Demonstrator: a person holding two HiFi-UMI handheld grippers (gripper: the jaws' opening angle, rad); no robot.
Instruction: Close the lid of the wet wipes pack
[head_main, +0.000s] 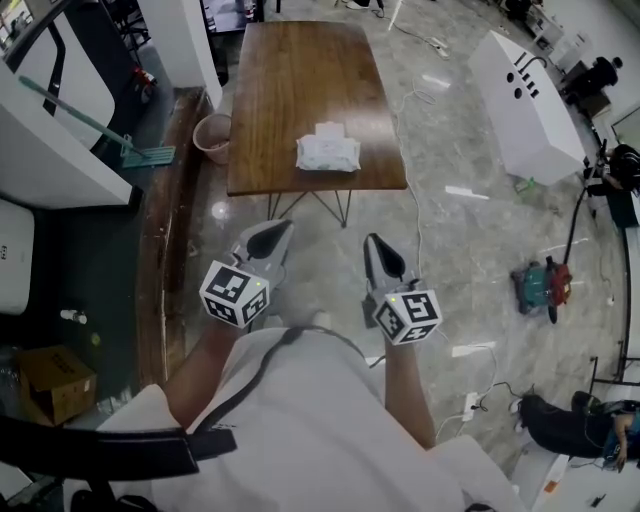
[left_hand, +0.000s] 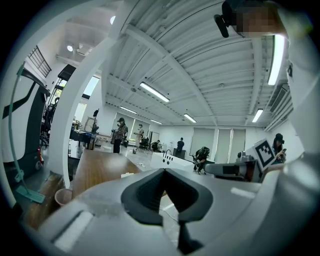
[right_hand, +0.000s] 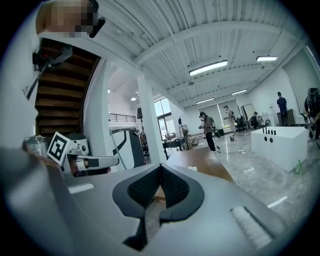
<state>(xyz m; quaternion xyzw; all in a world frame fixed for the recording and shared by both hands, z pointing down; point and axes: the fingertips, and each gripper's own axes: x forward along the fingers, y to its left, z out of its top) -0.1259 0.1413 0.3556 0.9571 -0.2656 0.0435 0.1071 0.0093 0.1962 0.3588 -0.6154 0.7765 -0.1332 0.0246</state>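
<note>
Standing short of the wooden table (head_main: 300, 70), the person is seen from above with both elbows bent and both forearms drawn in close to the torso; the left gripper (left_hand: 164, 170) and the right gripper (right_hand: 160, 165) are held side by side, a little apart, in front of the chest and over the floor, not over the table. Both are pointed forward towards the table's near edge, close to level and only slightly nose-down; the marker cubes (head_main: 235, 293) are turned up towards the head camera. The left gripper's jaws are pressed together with their dark pads meeting at the tip, and nothing is caught between them; the right gripper's jaws are likewise pressed together and empty.

The wet wipes pack (head_main: 328, 152) is laid flat on the table just inside the near edge, roughly in line with the gap between the two grippers and well apart from both; no contact is made with it. A small pale piece is seen at its far side, but whether the lid is raised cannot be told. A pink bin (head_main: 212, 136) is stood on the floor beside the table's left edge.
</note>
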